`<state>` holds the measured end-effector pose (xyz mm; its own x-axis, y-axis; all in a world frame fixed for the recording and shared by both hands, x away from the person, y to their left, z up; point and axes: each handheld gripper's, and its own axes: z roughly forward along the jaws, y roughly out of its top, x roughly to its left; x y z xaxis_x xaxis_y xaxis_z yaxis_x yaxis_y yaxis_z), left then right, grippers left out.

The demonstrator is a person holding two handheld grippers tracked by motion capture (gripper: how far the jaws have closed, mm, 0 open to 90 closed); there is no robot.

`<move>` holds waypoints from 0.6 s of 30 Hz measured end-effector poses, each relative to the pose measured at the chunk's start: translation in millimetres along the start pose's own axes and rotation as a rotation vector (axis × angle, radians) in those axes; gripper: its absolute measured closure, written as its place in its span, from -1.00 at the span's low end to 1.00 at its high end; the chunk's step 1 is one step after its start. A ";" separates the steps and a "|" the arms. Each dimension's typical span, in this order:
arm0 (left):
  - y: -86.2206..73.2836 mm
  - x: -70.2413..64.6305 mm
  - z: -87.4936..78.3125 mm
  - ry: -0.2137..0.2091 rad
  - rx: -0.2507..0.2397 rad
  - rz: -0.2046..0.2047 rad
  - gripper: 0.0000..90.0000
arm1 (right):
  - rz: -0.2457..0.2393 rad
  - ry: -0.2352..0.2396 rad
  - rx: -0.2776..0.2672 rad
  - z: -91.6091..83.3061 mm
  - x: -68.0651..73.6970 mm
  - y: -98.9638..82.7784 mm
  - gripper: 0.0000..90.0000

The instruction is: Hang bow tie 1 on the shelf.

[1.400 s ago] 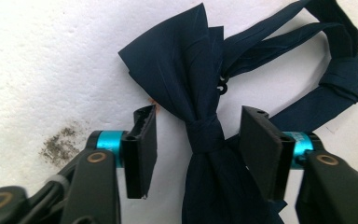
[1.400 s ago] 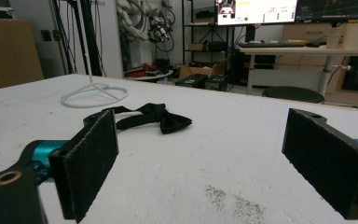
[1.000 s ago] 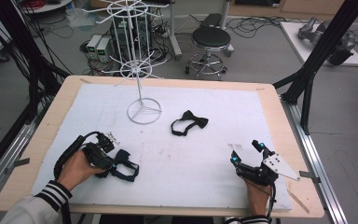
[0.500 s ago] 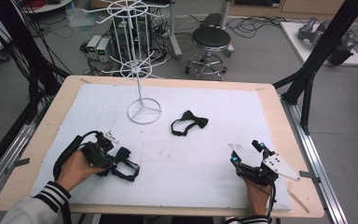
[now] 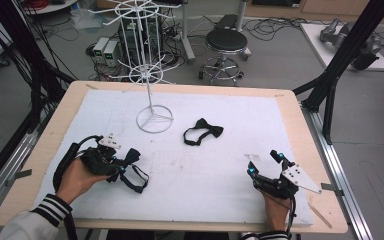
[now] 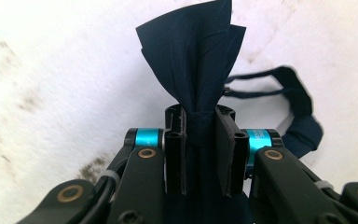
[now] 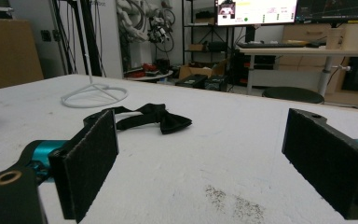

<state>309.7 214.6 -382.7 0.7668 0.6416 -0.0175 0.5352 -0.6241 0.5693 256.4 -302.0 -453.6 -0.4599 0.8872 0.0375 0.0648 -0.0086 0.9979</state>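
- My left gripper point(image 5: 122, 162), lower left of the high view, has its jaws clamped on the knot of a dark bow tie point(image 6: 193, 60); its strap point(image 5: 137, 180) trails onto the white mat point(image 5: 220, 190).
- My right gripper point(image 5: 265, 167), lower right, rests on the mat, jaws spread wide, nothing between them.
- Centre frame, a second bow tie point(image 5: 204, 131) lies flat.
- Beyond, upper left of centre, the white wire rack point(image 5: 149, 80) stands on its ring base.
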 end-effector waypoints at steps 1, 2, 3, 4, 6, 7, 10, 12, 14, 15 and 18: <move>0.5 0.2 -1.8 0.001 -0.014 0.006 0.67 | -0.001 -0.001 0.001 0.0 0.0 0.0 -0.78; 1.0 0.2 -3.6 0.009 -0.026 0.008 0.67 | 0.000 0.000 0.000 0.0 0.0 0.0 -0.78; 1.5 0.6 -5.5 0.013 -0.036 0.009 0.67 | 0.000 0.000 0.000 0.0 0.0 0.0 -0.78; 2.0 0.9 -7.4 0.017 -0.050 0.009 0.67 | -0.001 0.000 0.000 0.0 0.0 0.0 -0.78; 2.6 1.5 -11.0 0.018 -0.082 0.010 0.67 | -0.001 0.000 0.000 0.0 0.1 0.0 -0.78; 3.0 1.6 -13.3 0.021 -0.103 0.016 0.67 | 0.000 0.000 0.000 0.0 0.1 0.0 -0.78; 3.5 1.5 -18.5 0.034 -0.158 0.029 0.67 | 0.000 0.000 0.001 -0.1 0.0 0.0 -0.78; 4.1 1.8 -22.1 0.044 -0.195 0.037 0.67 | -0.001 0.000 0.000 0.0 0.0 0.0 -0.78; 4.7 1.5 -25.2 0.052 -0.225 0.037 0.67 | 0.000 0.000 0.000 0.0 0.0 0.0 -0.78; 5.1 1.7 -27.3 0.057 -0.242 0.039 0.67 | 0.000 -0.003 0.000 -0.1 0.0 0.0 -0.78; 5.9 2.1 -32.1 0.062 -0.289 0.044 0.67 | 0.002 -0.003 -0.001 0.0 0.0 0.0 -0.78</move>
<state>303.0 226.6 -353.1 0.7594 0.6480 0.0573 0.3720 -0.5049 0.7789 256.4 -302.0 -453.6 -0.4572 0.8885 0.0391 0.0650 -0.0104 0.9978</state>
